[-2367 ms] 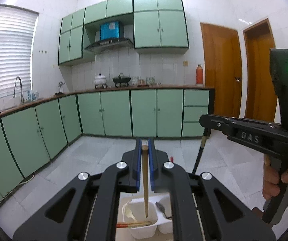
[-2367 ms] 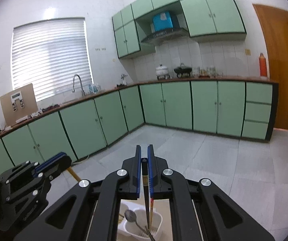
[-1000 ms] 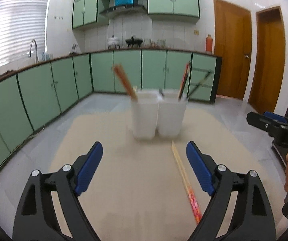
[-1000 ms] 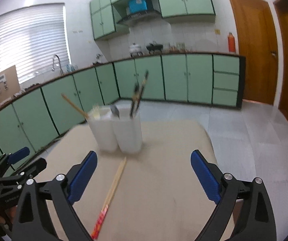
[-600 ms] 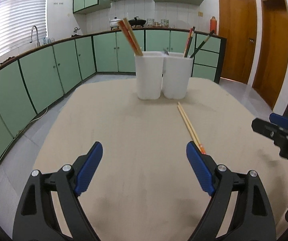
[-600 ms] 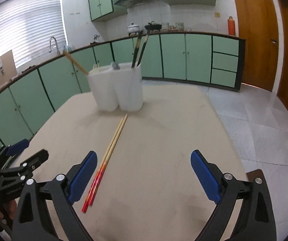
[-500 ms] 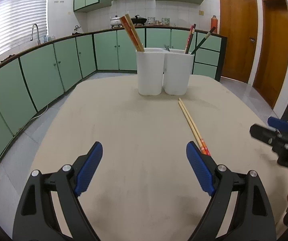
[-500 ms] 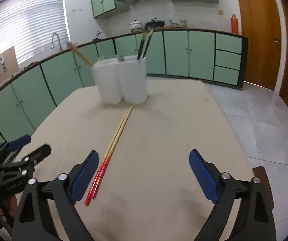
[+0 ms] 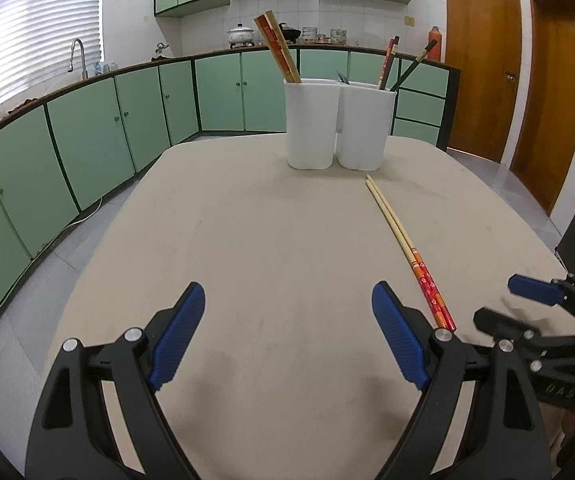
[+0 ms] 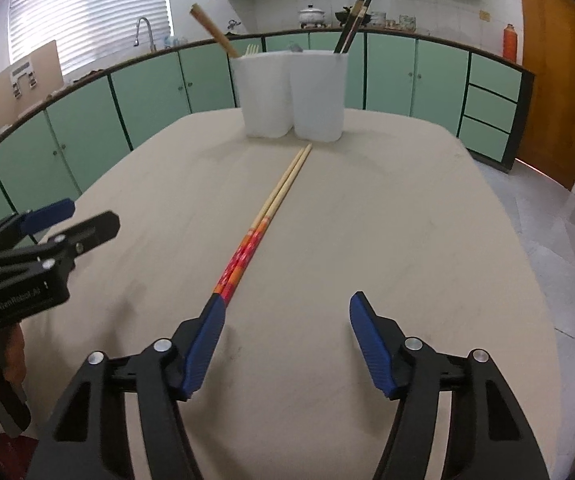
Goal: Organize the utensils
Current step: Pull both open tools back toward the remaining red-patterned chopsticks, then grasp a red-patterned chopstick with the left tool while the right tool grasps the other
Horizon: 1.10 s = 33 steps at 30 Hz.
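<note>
right claw (image 10: pixel 285 312): spread, just been closing, nothing between | chopsticks (image 10: pixel 265 216): red ends beside its left finger

Beige table (image 9: pixel 267 248) bears white holder (image 9: pixel 337 124), chopsticks (image 10: pixel 271 204).

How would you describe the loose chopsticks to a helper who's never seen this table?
On the beige table, find the white twin-cup holder at the far end. In front of it lies a chopstick pair, flat on the table. Unlike the upright utensils, they have red patterned handles.
</note>
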{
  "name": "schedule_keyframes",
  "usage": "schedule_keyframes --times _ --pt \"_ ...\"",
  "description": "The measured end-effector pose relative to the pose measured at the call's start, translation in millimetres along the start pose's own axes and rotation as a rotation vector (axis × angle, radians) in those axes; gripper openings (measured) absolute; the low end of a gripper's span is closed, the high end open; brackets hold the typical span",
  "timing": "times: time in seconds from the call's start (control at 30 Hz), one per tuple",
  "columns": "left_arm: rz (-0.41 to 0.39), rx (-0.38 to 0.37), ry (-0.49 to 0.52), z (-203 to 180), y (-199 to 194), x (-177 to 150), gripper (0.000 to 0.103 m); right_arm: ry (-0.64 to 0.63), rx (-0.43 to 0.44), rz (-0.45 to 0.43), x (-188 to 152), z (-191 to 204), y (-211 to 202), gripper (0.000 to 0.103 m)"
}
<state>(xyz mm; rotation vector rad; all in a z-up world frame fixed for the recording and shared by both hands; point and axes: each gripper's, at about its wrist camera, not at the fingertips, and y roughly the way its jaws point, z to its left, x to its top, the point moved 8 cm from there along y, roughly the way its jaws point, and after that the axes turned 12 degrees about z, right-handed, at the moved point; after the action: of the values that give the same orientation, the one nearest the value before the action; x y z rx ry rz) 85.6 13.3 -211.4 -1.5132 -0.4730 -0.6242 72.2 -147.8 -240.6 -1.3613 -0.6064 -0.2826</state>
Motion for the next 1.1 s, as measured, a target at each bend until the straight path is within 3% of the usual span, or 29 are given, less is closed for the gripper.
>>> schedule_keyframes --times 0.4,0.8,1.1 --pt "0.011 0.008 -0.01 3.0 3.9 -1.3 0.083 0.022 -0.015 0.018 -3.9 5.4 9.4 0.055" --pt "0.04 0.005 -0.019 4.0 11.6 -6.1 0.083 0.017 -0.026 0.019 -2.3 14.2 13.6 0.054" --pt "0.049 0.003 -0.026 4.0 12.5 -6.3 0.083 0.085 -0.06 0.019 3.2 -0.1 15.3 0.048"
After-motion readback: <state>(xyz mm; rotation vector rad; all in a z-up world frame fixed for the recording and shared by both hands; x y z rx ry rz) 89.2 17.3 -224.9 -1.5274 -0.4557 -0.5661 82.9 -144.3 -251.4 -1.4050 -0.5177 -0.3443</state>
